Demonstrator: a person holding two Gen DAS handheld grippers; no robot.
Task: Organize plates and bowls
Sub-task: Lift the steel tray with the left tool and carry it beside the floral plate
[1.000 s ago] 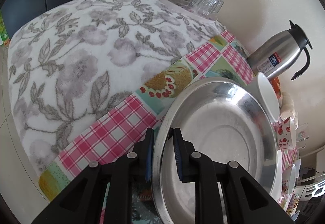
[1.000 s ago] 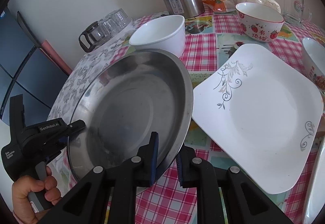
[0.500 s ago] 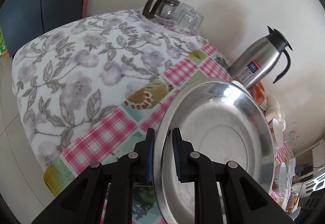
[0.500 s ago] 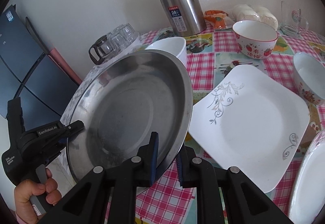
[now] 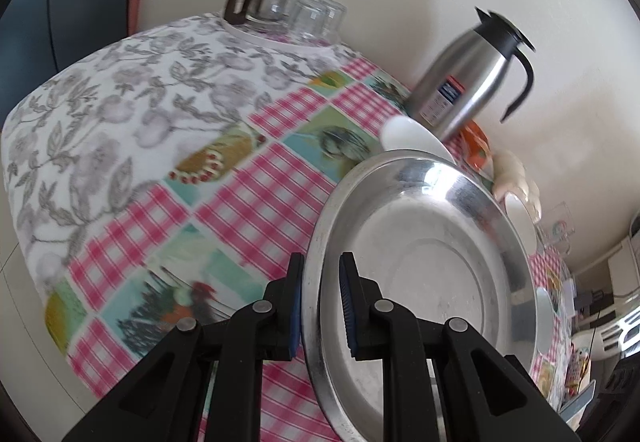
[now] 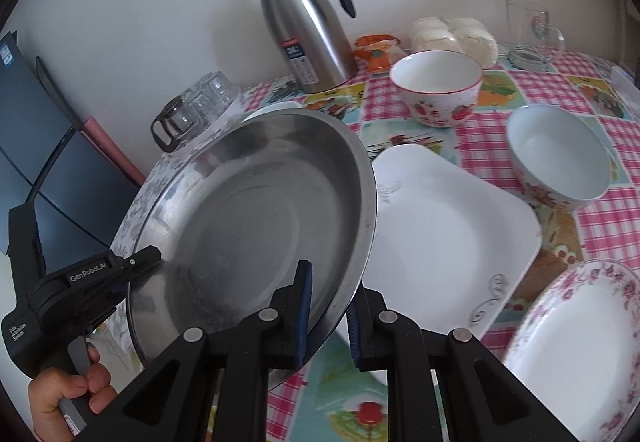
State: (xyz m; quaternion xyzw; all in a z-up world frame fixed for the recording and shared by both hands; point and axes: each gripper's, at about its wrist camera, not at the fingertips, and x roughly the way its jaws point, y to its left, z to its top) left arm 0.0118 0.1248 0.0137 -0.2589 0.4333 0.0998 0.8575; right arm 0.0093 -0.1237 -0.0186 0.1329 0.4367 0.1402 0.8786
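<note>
both jaws clamped on steel plate [image 6: 256, 209] rim, plate tilted

Steel pan [image 6: 256, 226] in both claws, right [image 6: 329, 312] and left [image 6: 138, 266], seemingly above square plate [image 6: 448, 242].

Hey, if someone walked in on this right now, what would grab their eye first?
The big steel plate, tilted above the table and clamped at opposite rim edges by the left hand-held gripper and right hand-held gripper. Behind it a steel thermos jug stands by the wall, and a square white plate lies to its right on the pink checked cloth.
</note>
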